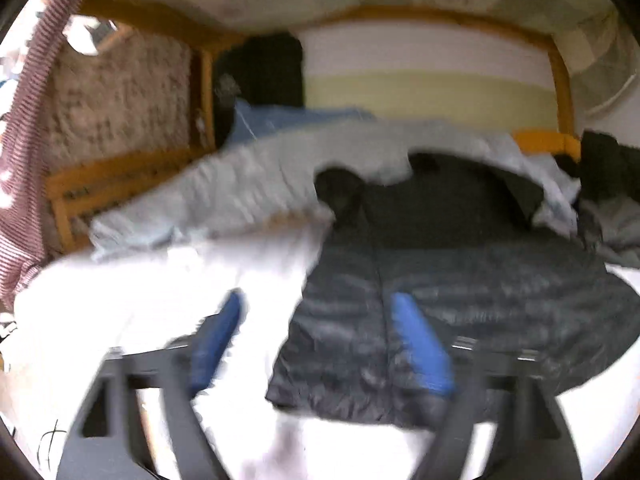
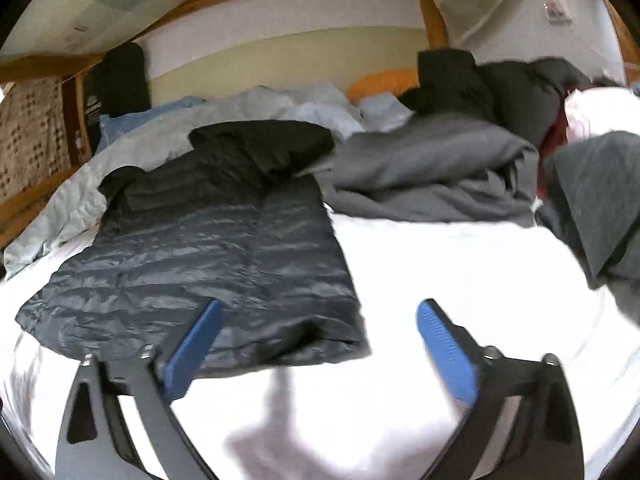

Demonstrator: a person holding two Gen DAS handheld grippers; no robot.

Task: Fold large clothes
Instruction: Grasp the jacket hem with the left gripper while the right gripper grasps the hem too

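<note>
A dark, shiny quilted jacket [image 1: 460, 300] lies flat on the white bed sheet [image 1: 140, 300], collar toward the far side. In the left wrist view my left gripper [image 1: 318, 298] hovers over the jacket's near left corner, open. Its right blue finger [image 1: 420, 348] is above the fabric and its left finger [image 1: 216, 340] is above the sheet. In the right wrist view the same jacket [image 2: 192, 248] fills the left half. My right gripper [image 2: 322, 306] is open over the jacket's near right corner. The pads press on nothing.
A crumpled grey garment [image 2: 432, 172] and dark clothes [image 2: 500, 84] are piled at the back right. Light blue bedding [image 1: 240, 184] bunches behind the jacket, beside an orange pillow [image 2: 384, 80]. A wooden bed frame [image 1: 120, 172] runs on the left, where a striped cloth [image 1: 24, 140] hangs.
</note>
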